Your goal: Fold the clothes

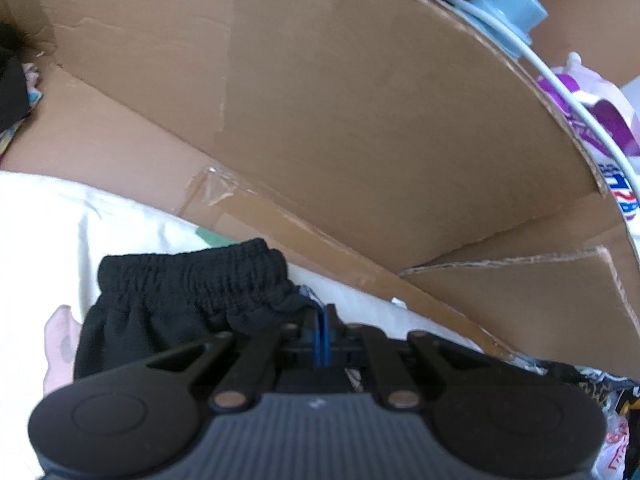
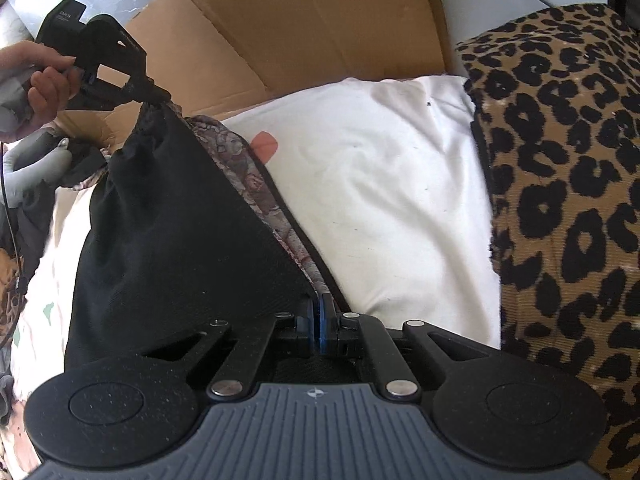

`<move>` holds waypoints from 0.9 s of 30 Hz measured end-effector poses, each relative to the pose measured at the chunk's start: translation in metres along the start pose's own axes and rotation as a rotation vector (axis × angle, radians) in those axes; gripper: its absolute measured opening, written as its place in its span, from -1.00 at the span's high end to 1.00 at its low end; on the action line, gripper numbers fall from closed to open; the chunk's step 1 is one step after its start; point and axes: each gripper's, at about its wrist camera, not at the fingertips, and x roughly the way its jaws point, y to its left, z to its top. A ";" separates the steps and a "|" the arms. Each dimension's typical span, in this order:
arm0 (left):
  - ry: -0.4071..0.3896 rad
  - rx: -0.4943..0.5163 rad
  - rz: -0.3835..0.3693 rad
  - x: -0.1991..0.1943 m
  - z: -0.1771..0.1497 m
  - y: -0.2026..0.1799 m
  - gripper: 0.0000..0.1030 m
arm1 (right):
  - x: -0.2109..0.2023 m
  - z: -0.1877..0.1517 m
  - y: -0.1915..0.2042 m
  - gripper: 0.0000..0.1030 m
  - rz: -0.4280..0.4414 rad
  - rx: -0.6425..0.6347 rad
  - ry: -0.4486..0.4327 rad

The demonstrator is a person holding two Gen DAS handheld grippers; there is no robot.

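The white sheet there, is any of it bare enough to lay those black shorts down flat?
Yes: the white sheet lies bare between the black shorts and the leopard-print fabric, up to the cardboard box. The left side is crowded: both grippers, left and right, pinch the shorts there, over patterned cloth.

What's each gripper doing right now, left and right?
Left gripper: shut on the black garment at its elastic waistband.
Right gripper: shut on the black garment's edge.
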 end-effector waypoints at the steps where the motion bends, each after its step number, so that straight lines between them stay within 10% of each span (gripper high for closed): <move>1: 0.002 0.005 0.001 0.002 0.000 -0.002 0.96 | 0.001 0.000 0.000 1.00 -0.003 0.000 0.002; 12: 0.068 0.042 -0.013 0.061 0.003 -0.003 0.92 | 0.007 -0.004 -0.008 1.00 -0.022 0.018 0.035; 24: -0.040 0.336 0.009 0.004 -0.036 -0.023 0.46 | -0.047 -0.023 -0.012 0.91 -0.059 -0.008 -0.028; 27: -0.041 0.440 0.039 -0.002 -0.050 -0.025 0.46 | -0.068 -0.033 -0.022 0.45 -0.094 -0.003 -0.027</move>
